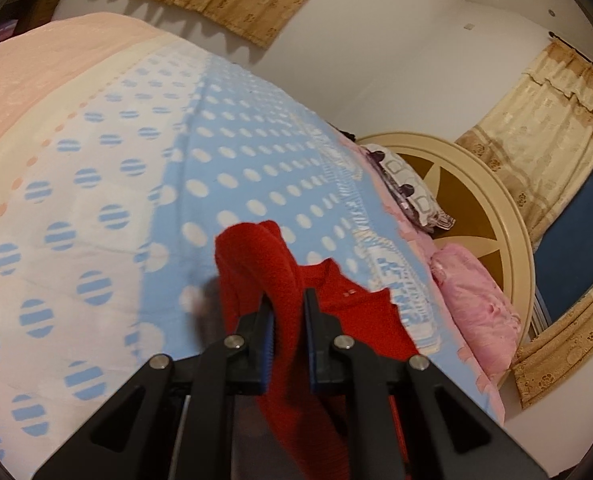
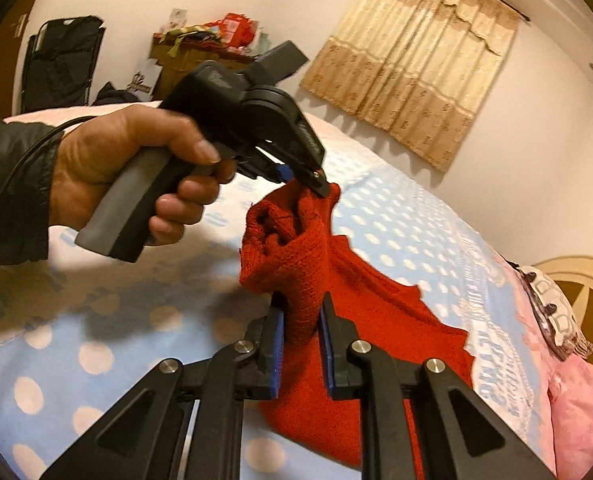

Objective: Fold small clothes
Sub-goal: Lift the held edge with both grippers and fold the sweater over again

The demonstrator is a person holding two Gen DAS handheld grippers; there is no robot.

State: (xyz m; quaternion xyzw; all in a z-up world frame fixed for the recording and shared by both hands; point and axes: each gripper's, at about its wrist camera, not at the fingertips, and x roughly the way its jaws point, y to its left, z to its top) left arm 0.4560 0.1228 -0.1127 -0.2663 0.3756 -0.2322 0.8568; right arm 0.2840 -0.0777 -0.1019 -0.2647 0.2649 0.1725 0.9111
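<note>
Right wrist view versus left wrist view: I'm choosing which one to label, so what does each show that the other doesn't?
Only the right wrist view shows the person's left hand holding the left gripper, shut on the red knit garment, plus a cluttered cabinet.

Only the left wrist view shows the bedspread's pink end and a dark window.

Both show the garment pinched between a gripper's fingers, the polka-dot bedspread, pillows and curtains.

Bed (image 1: 256, 128) under a blue-and-white polka-dot blanket (image 2: 408, 232). Lower part of a red knit sweater (image 2: 408, 320) resting on the blanket. Pink pillow (image 1: 476, 304) and purple-patterned pillow (image 1: 408, 188) at the headboard (image 1: 492, 200).
</note>
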